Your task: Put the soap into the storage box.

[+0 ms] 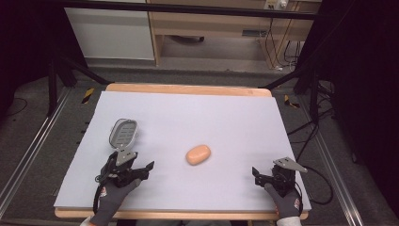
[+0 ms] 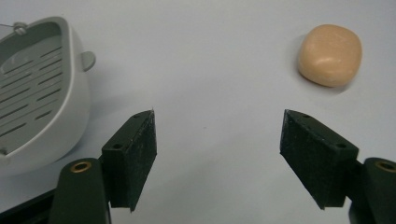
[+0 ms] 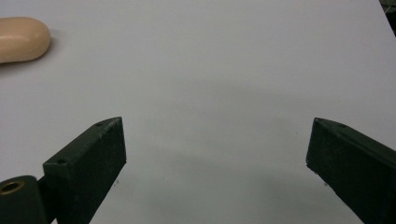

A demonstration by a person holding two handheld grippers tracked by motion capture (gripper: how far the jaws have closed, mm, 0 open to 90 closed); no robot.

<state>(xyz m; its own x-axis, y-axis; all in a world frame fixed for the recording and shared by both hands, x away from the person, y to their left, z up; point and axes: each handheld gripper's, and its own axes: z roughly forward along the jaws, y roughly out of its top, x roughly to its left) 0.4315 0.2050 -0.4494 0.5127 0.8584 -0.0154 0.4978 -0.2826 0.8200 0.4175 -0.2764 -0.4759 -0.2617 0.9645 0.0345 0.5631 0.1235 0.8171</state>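
Two things lie on your pale surface [image 1: 226, 117]: a peach soap bar [image 1: 198, 154] near its middle, long axis running from 8 to 2 o'clock in the high view, and a grey slotted soap dish [image 1: 123, 133] at 10 o'clock from the bar, cut off at the frame edge in the left gripper view. Your left hand-held gripper [image 1: 136, 169] sits just below the dish with jaws spread and empty, while your right hand-held gripper [image 1: 262, 177] rests at 4 o'clock from the bar, equally released. Beyond the surface, dark floor, cables and a wooden cabinet fade into shadow that is hard to read.
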